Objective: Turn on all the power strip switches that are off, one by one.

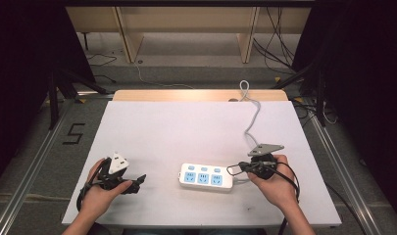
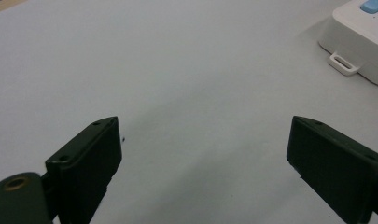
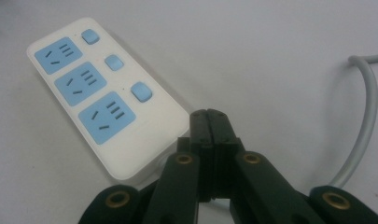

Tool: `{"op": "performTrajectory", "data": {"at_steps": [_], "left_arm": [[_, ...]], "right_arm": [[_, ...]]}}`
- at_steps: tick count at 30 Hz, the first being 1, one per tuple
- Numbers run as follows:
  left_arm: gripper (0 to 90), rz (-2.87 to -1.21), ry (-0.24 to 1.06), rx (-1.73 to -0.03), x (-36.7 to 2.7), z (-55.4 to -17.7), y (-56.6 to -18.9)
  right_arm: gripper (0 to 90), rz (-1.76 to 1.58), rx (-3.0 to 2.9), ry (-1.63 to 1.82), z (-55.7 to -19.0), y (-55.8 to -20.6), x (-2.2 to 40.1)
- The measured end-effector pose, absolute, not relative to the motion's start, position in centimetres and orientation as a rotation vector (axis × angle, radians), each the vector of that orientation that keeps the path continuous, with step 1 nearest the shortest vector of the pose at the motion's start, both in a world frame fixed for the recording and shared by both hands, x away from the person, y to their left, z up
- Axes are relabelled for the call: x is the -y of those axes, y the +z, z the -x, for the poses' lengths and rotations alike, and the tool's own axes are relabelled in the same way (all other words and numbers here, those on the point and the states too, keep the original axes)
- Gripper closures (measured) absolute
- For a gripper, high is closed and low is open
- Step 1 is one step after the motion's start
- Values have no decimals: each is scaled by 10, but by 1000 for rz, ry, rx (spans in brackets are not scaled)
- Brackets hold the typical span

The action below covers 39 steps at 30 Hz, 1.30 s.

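Power strip (image 1: 206,176) (three blue sockets) lies flat on the tabletop (image 1: 186,127) between both grippers; right gripper (image 1: 234,169) fingers are pressed together, apparently for pushing, left gripper (image 1: 137,181) fingers spread, empty.

The power strip (image 1: 206,176) lies on the table (image 1: 186,132) between left tool (image 1: 137,182) and right tool (image 1: 234,169).

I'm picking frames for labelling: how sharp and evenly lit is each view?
High view: soft overall, table evenly lit, surroundings dark. Left gripper view: power strip corner slightly blurred, faint shadow beside it. Right gripper view: power strip fairly sharp, right gripper close and a little soft; no glare.
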<state>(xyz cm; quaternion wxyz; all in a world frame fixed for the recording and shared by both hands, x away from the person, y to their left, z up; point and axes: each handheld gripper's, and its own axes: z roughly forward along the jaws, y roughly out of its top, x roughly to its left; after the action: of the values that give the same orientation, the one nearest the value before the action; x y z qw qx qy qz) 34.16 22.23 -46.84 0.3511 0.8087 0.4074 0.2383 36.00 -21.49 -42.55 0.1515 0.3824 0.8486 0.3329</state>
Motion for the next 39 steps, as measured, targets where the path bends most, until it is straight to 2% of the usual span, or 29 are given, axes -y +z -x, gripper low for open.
{"op": "performTrajectory", "data": {"at_steps": [39], "left_arm": [[103,-2093,619,-1055,-223,-342,-468]], "right_arm": [[900,-1024,-2551,906,-372,-427,169]]}}
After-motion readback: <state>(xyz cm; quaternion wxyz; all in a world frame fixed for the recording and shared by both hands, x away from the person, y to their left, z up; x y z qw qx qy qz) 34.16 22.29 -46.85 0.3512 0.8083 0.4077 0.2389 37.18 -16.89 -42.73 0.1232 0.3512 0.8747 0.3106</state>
